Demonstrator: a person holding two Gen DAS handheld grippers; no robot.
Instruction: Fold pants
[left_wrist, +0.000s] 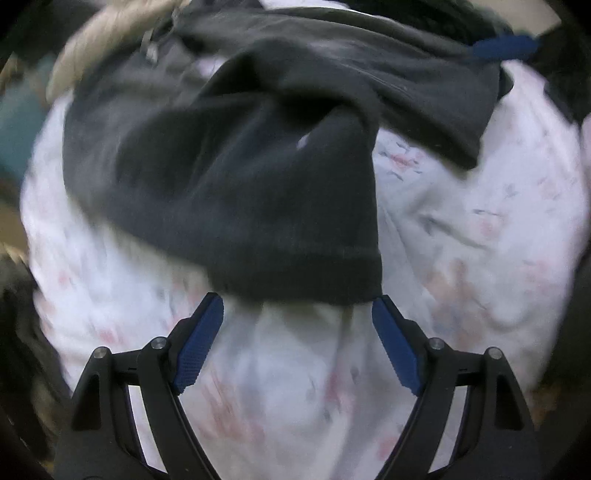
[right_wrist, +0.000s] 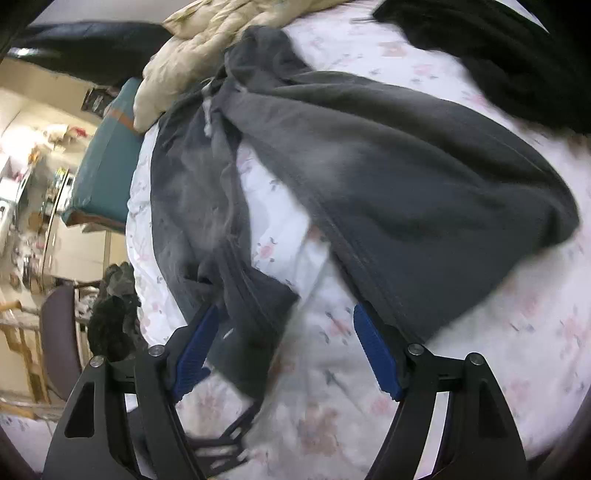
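Left wrist view shows the left gripper (left_wrist: 297, 306) spread wide and empty, its blue pads (left_wrist: 201, 339) just short of the cuffed end of a dark grey pants (left_wrist: 258, 192) leg lying on a white floral sheet (left_wrist: 480, 229). Right wrist view has the right gripper (right_wrist: 286, 323) likewise released, jaws apart, with a fold of the pants (right_wrist: 406, 192) lying between and beyond its fingers; a cream quilt (right_wrist: 192, 59) sits near the waistband, a black garment (right_wrist: 498, 48) further off
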